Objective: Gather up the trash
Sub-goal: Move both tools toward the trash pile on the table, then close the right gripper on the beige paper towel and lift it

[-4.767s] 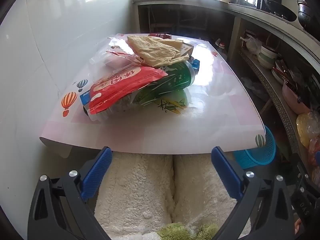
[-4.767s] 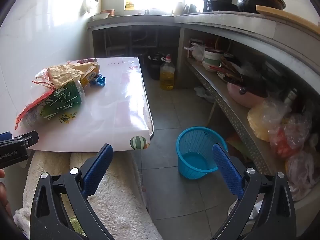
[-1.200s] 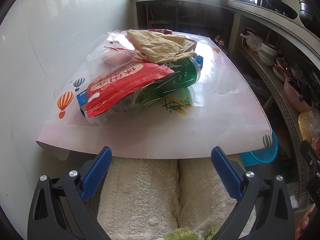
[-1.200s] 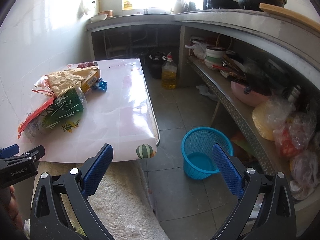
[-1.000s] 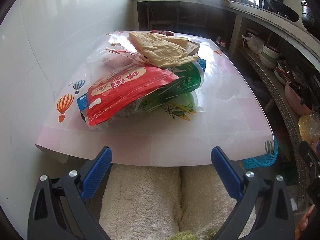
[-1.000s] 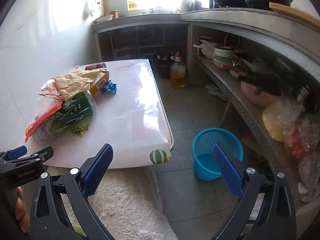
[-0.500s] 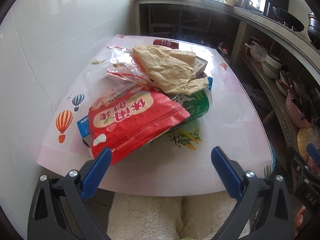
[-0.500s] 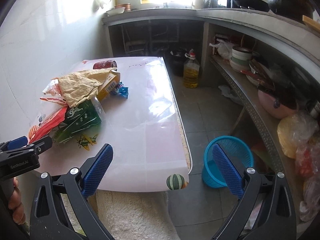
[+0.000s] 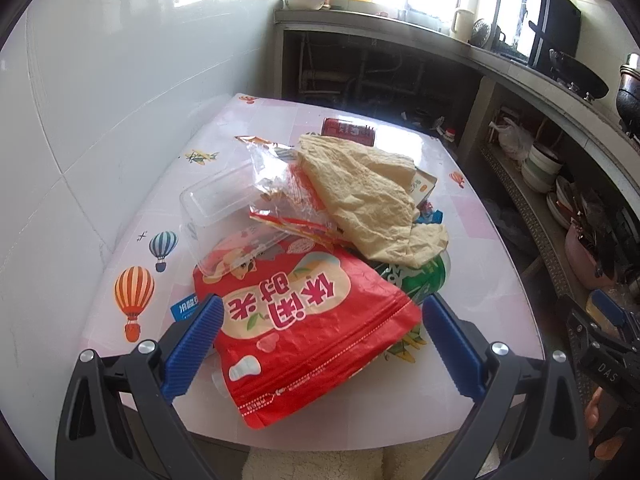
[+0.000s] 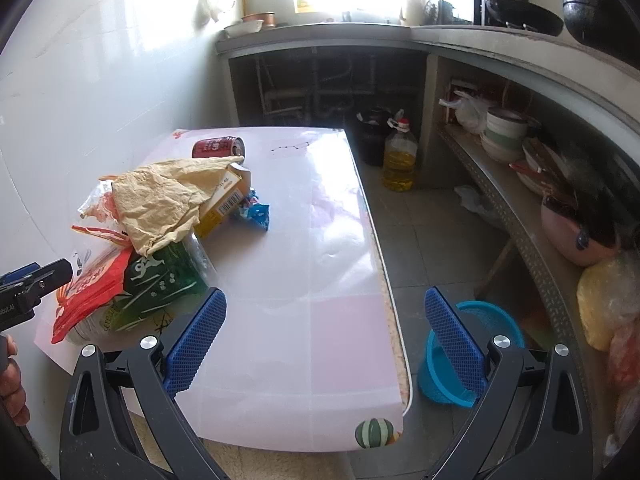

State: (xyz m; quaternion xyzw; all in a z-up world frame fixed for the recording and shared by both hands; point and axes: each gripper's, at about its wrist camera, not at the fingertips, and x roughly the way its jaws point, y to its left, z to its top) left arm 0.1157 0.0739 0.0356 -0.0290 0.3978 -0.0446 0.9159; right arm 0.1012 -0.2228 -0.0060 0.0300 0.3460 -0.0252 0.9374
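Red snack bag (image 9: 304,332) lies lengthwise between wide-spread left tool (image 9: 320,336).

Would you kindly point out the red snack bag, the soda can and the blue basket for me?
red snack bag (image 9: 304,328), left wrist view, middle of its printed front.
soda can (image 10: 216,147), right wrist view, its red side.
blue basket (image 10: 500,320), right wrist view, far rim.
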